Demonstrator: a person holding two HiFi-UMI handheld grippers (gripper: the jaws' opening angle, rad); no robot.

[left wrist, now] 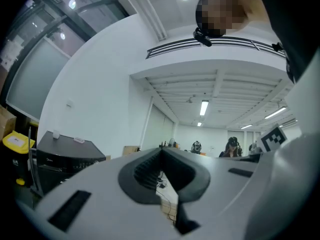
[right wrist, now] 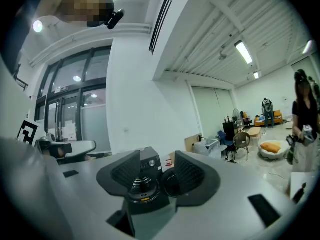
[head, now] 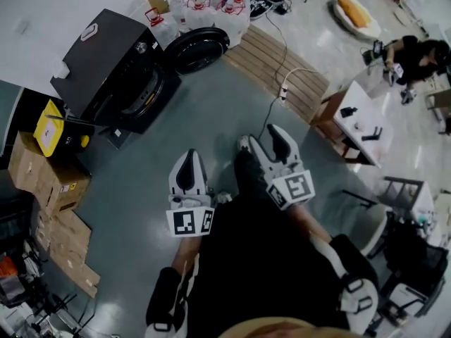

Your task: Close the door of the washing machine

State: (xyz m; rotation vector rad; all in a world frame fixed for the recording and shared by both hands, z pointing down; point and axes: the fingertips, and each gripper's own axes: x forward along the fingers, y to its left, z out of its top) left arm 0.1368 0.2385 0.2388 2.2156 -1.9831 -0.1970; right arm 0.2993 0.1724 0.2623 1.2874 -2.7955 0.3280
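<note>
The washing machine (head: 113, 76), its door (head: 197, 49) open, stands far left, well apart from the left gripper's (head: 187, 157) closed fingers and the right gripper's (head: 259, 135) spread, empty ones.

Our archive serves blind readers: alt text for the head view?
A dark washing machine stands upper left, its round door swung open. The left claw and right claw hover over grey floor, well short of it.
</note>
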